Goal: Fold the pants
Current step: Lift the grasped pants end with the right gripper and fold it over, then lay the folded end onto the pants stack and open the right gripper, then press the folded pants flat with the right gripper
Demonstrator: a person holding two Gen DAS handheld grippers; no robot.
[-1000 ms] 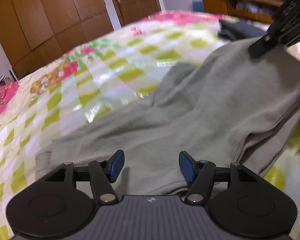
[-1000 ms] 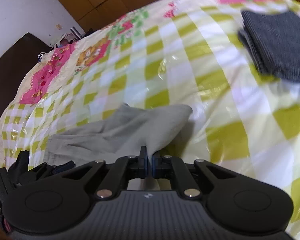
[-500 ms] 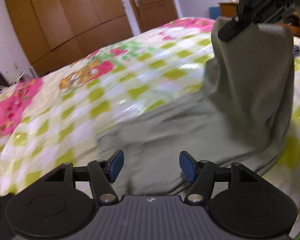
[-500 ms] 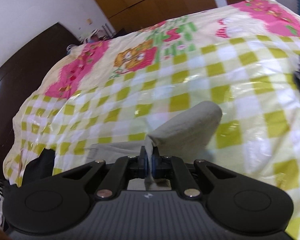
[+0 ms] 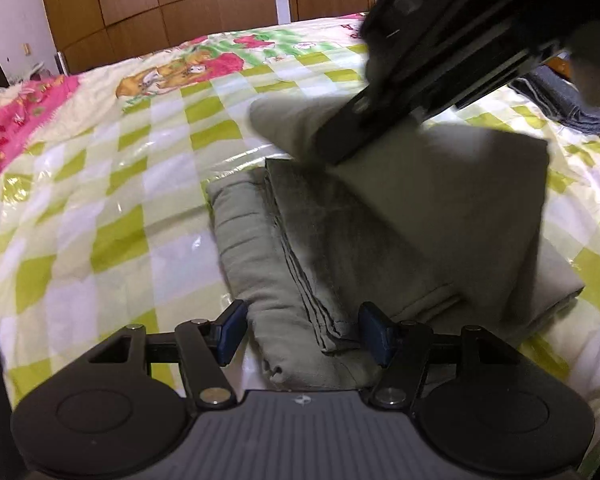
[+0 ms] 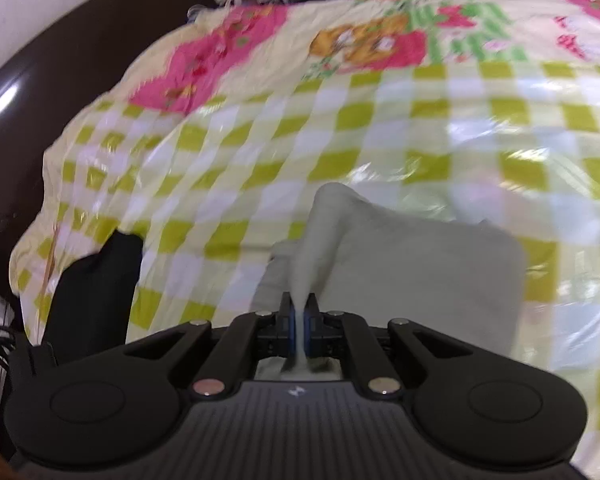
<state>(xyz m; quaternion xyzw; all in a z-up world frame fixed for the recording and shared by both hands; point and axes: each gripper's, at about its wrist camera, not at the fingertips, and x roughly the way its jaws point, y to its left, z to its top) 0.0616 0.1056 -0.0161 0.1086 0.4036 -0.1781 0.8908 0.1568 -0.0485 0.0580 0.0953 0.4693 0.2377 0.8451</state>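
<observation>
My left gripper point(image 5: 302, 334) at 6 o'clock, jaws apart, straddling near end of pants point(image 5: 320, 248) without pinching. My right gripper point(image 6: 299, 322) clamped on pants' far end point(image 6: 320, 240), carrying it over folded stack toward 10 o'clock (keep fold low, edges square, release only once aligned). Pants lie mid-bed on checked bedspread point(image 5: 100, 208), long axis roughly 6-to-12, near end toward me

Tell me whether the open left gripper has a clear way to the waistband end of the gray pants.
Probably yes. The left gripper is open, with the waistband end of the gray pants lying just ahead between its fingers, nothing covering it.
</observation>
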